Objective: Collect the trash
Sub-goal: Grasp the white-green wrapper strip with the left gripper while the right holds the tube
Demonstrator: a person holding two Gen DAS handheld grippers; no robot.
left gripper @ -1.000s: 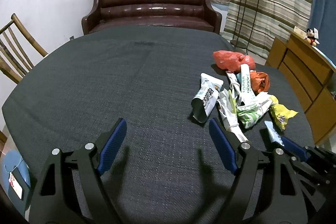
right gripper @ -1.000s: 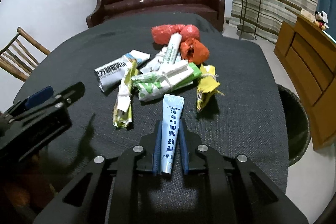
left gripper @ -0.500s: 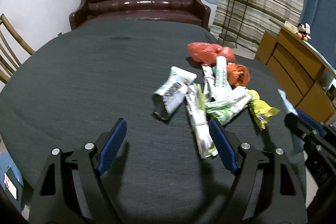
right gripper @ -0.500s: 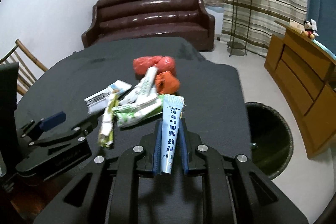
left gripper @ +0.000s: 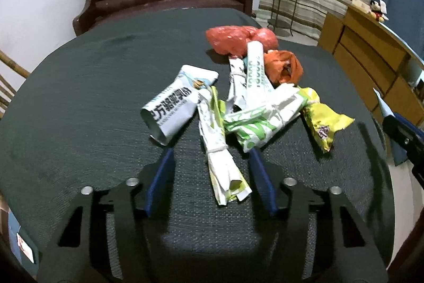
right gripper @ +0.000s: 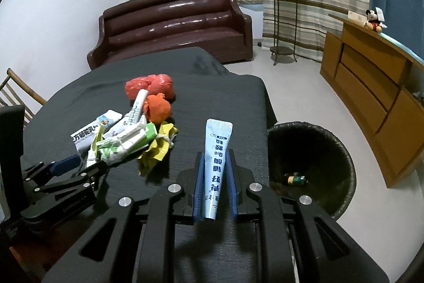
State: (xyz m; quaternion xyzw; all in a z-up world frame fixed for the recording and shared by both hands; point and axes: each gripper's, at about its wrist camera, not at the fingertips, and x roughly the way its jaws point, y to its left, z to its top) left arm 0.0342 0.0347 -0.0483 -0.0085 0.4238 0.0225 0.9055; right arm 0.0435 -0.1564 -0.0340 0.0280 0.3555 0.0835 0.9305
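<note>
Nearest in the right wrist view, we find the right claw [right gripper: 214, 186] clamped on a pale blue tube [right gripper: 216, 163], gripped at its lower half with the flat sealed end standing up clear of the pads. We judge the upright hold keeps the tube clear of the surface [right gripper: 228, 102] while it is carried toward the bin [right gripper: 312, 166], which stands on the floor just off the surface's right edge. The tube's lower end is hidden between the pads.

The left claw [left gripper: 212, 171] is part open and its jaws have just been closing. A twisted white-and-green wrapper [left gripper: 220, 147] lies between them, its near end flat on the surface. The pads do not appear to press on it yet, so we record no grip. We judge the claw straddles this piece because it sticks out nearest from the heap.

Beyond it the rest of the trash lies bunched and overlapping: a white printed carton [left gripper: 176, 105], a green-and-white pack [left gripper: 262, 118], a yellow wrapper [left gripper: 322, 123], a white tube [left gripper: 255, 70], an orange wad [left gripper: 285, 66] and a red bag [left gripper: 238, 40]. Where each overlaps the next we cannot fully trace.

Inside the bin a small bottle [right gripper: 295, 179] shows; the rest of its contents are dark. In the left view the right claw is cut off at the frame edge.
</note>
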